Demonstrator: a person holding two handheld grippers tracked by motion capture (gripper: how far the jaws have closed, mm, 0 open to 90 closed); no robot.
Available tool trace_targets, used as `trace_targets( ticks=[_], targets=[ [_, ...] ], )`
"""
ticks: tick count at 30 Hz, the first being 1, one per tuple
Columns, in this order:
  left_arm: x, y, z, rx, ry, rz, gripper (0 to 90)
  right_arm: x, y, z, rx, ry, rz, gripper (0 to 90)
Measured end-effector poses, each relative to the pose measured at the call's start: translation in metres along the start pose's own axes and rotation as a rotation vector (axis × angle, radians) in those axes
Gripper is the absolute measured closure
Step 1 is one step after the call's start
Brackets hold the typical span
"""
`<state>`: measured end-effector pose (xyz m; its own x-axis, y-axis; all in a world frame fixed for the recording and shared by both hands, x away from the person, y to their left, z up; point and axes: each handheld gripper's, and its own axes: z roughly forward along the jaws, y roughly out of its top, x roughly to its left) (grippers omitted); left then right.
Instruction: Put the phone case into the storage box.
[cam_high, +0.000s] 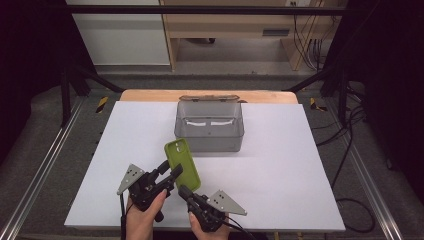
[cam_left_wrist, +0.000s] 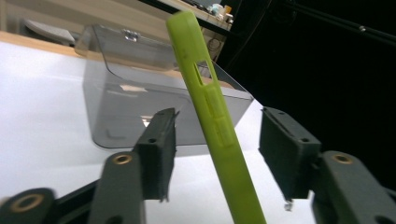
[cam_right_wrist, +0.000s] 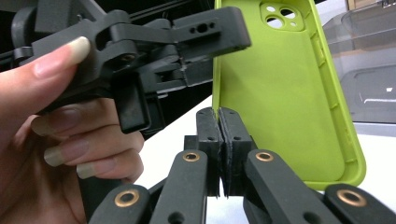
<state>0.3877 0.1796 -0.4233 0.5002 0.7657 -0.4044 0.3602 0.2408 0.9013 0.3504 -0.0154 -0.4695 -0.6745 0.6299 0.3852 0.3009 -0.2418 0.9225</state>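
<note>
1. Nearest you, your right gripper (cam_high: 186, 191) has its jaws pressed fully together on the side wall of the lime-green soft silicone phone case (cam_high: 183, 164), near its lower corner. That thin pinch is all that holds the case up over the white counter (cam_high: 280, 170).
2. Just beside it, your left gripper (cam_high: 172, 172) straddles the case's other long edge. Its jaws stand about half open, one pad on each side of the edge with daylight showing, so they grip nothing yet.
3. The case stands nearly upright between the two grippers, camera cut-out at the top, hollow side facing your right gripper.
4. Risk: the rim is soft and may buckle or peel out of the right jaws if you twist or pull before the left jaws have clamped.
5. Risk: if the left jaws shut off-centre, one pad will likely shove the case sideways and lever it out of the right grip.
6. Farther off, the smoky-grey translucent plastic box (cam_high: 210, 127) sits open near the middle of the counter, well apart from the case. If the case drops, expect it to land short of the box.
</note>
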Motion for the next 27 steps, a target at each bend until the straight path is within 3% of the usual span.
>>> trace_targets(
  ticks=[6, 14, 20, 27],
  targets=[
    [-0.001, 0.000, 0.001, 0.013, -0.002, -0.008, 56.1, 0.003, -0.001, 0.002, 0.000, 0.003, -0.011, 87.9],
    [0.001, 0.001, 0.001, 0.020, 0.000, -0.052, 66.0, 0.006, -0.003, 0.003, -0.001, 0.013, -0.011, 87.9],
    [0.003, 0.000, 0.001, 0.042, -0.008, -0.070, 68.7, 0.008, -0.004, 0.004, -0.001, 0.018, -0.011, 87.9],
    [0.006, 0.000, -0.003, 0.017, -0.009, -0.116, 74.6, 0.011, -0.005, 0.006, 0.005, 0.027, -0.013, 87.8]
  ],
)
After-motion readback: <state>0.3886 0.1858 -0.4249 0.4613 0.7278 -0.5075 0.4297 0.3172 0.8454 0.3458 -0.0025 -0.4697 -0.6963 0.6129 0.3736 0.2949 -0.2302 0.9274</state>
